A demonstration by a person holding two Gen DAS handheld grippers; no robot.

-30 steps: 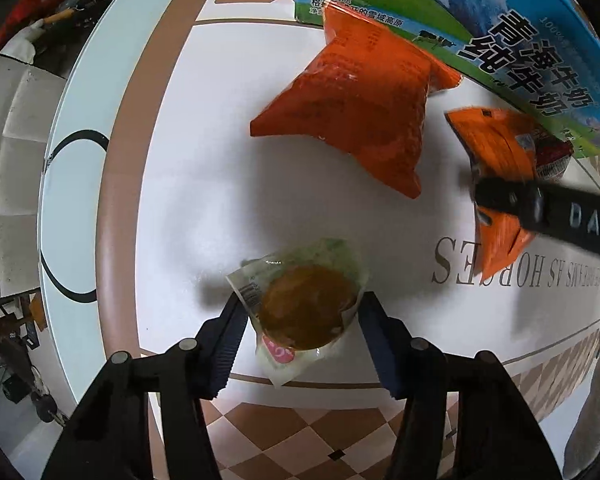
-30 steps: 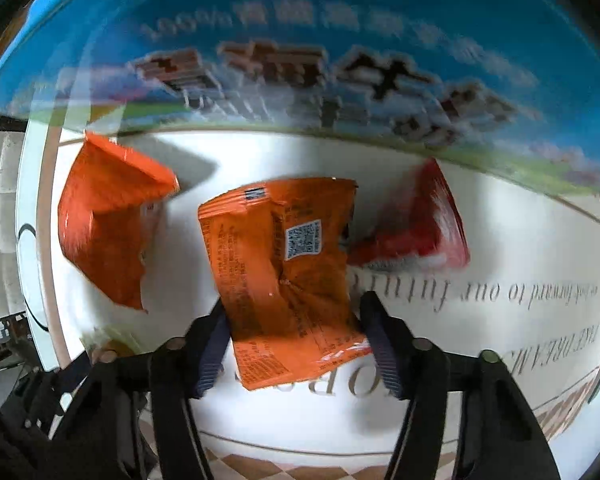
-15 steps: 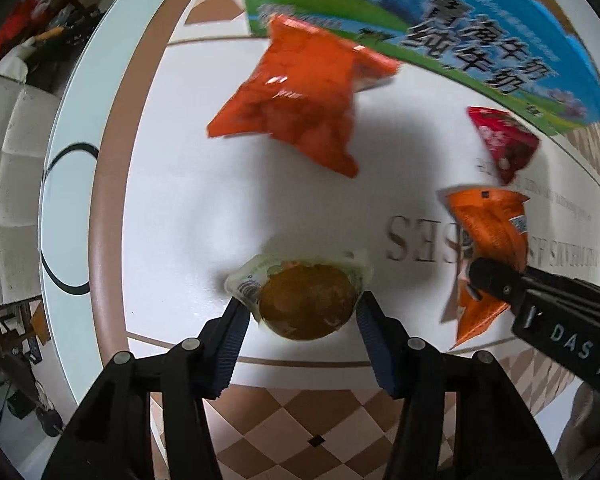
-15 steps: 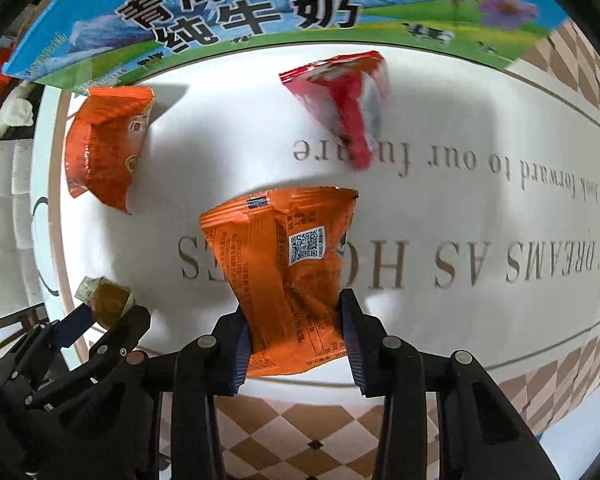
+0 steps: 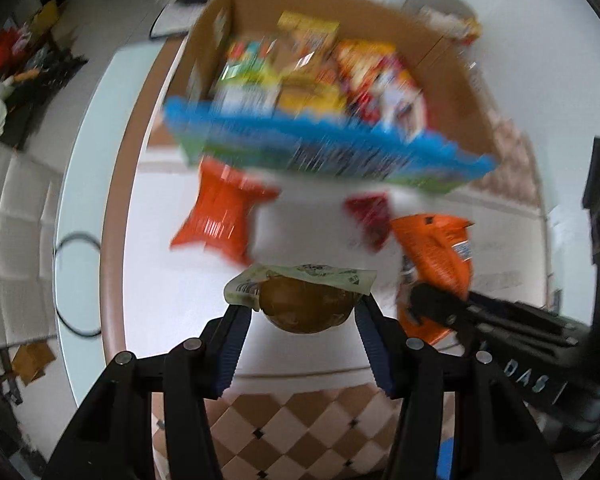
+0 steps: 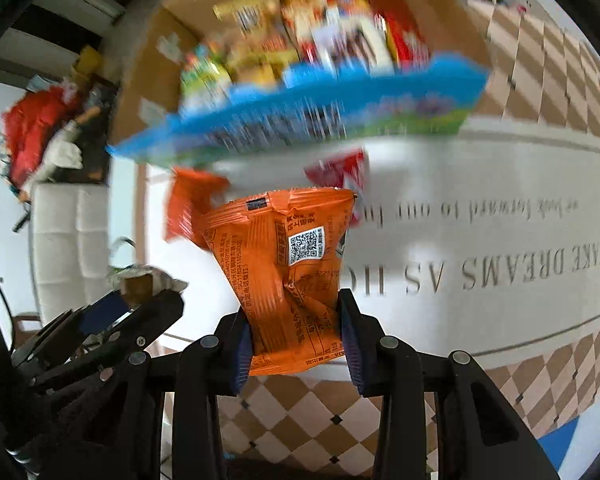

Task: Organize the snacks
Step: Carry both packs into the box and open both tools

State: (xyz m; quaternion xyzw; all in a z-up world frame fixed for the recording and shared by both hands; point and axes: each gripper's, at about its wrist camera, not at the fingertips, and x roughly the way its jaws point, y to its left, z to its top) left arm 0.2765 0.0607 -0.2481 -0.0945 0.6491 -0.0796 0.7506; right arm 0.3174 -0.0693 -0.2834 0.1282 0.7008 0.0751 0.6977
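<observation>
Above the near edge of the worktop point(image 5: 112, 280), the left hand-held gripper point(image 5: 302, 314) was closed on a clear-wrapped brown bun point(image 5: 304, 304), its blue pads pressing both sides of the packet. Beside it to the right, the right hand-held gripper point(image 6: 296, 332) was clamped on the lower part of an orange snack packet point(image 6: 284, 264), which stood upright between the fingers with its QR code facing the camera; both packets were held clear of the surface. Toward the far edge of the worktop stood an open cardboard box point(image 5: 452, 68) with a blue and green printed front, blurred in both views and already holding many colourful snack packs point(image 5: 312, 76). On the white middle of the worktop, just in front of the box, lay a larger orange-red bag point(image 5: 216, 220) to the left and a small red packet point(image 5: 370, 212) to the right, apart from each other. Grey lettering point(image 6: 520, 264) ran across the worktop on the right side
</observation>
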